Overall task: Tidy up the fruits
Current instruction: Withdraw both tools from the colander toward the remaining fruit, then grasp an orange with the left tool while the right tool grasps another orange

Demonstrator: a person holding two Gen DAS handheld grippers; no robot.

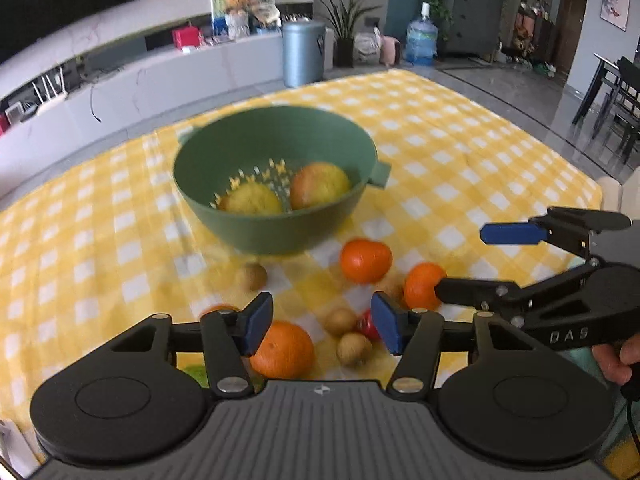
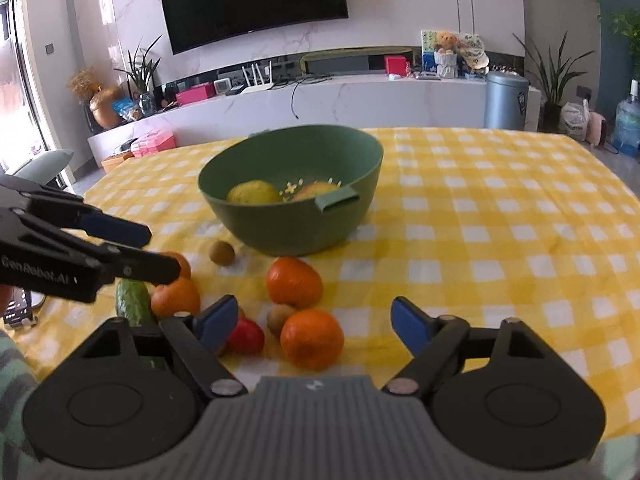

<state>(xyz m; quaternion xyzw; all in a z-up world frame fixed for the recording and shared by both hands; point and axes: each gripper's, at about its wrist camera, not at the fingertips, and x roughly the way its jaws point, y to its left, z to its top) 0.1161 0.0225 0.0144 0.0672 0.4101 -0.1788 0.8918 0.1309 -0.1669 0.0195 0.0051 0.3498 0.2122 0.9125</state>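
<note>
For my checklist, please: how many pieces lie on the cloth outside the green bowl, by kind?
Oranges: 4
Kiwis: 4 (one blurred)
Red fruit: 1
Cucumber: 1
Total: 10

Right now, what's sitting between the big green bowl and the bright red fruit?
In the right wrist view, between the green plastic bowl and the small red fruit lie a lone brown kiwi, more checked cloth, and an orange just aside.
</note>
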